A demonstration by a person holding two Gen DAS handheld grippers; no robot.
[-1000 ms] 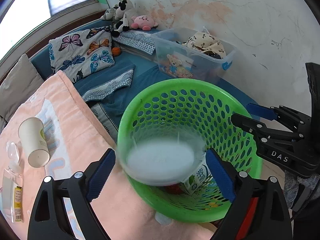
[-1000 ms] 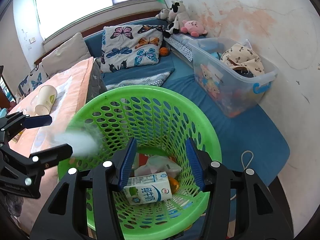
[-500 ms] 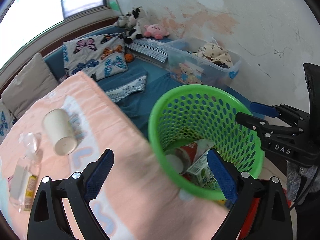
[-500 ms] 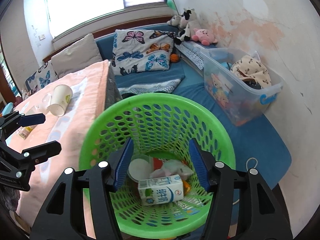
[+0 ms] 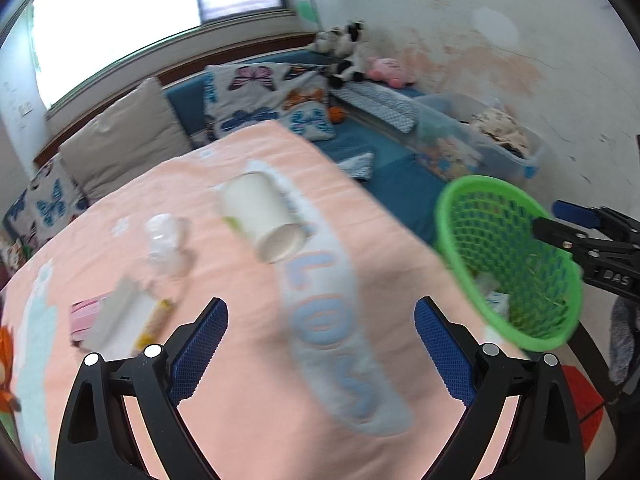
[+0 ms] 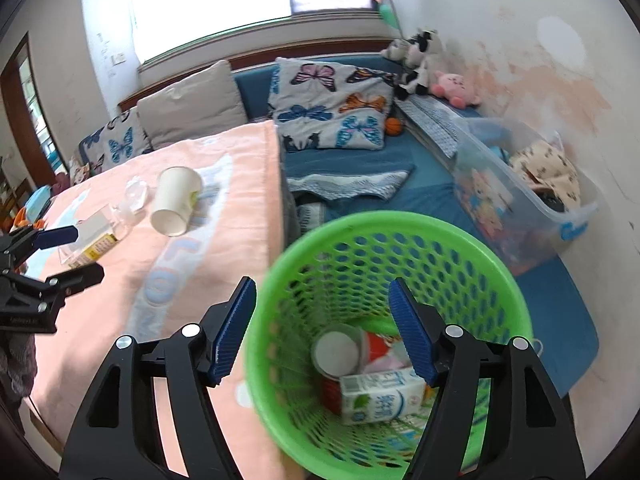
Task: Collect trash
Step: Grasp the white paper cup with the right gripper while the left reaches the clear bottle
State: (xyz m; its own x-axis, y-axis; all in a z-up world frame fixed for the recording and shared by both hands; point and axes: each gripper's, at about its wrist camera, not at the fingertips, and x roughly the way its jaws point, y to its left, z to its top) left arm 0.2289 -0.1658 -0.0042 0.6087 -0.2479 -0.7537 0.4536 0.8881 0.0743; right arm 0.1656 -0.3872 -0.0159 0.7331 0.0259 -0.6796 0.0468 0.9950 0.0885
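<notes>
My left gripper point(image 5: 320, 344) is open and empty above the pink blanket point(image 5: 248, 400). Ahead of it lie a white paper cup point(image 5: 264, 216) on its side, a crumpled clear plastic piece point(image 5: 166, 246) and a small box with a yellow label point(image 5: 120, 320). My right gripper point(image 6: 323, 330) is shut on the rim of the green perforated basket point(image 6: 500, 280). Inside the basket are a white cup point(image 6: 336, 350), a milk carton point(image 6: 380, 398) and red wrapping. The basket point(image 5: 508, 256) shows at the right in the left wrist view. The cup point(image 6: 176, 200) also shows in the right wrist view.
A blue mattress point(image 6: 400, 196) with butterfly pillows point(image 6: 332, 112) lies beyond the blanket. A clear storage bin point(image 6: 516, 192) with toys and cloth stands by the stained wall. Plush toys point(image 6: 424, 60) sit in the corner.
The white cup left my left gripper and dropped into the basket. My left gripper then swung left, over the blanket toward the paper cup. The right gripper kept hold of the basket.
</notes>
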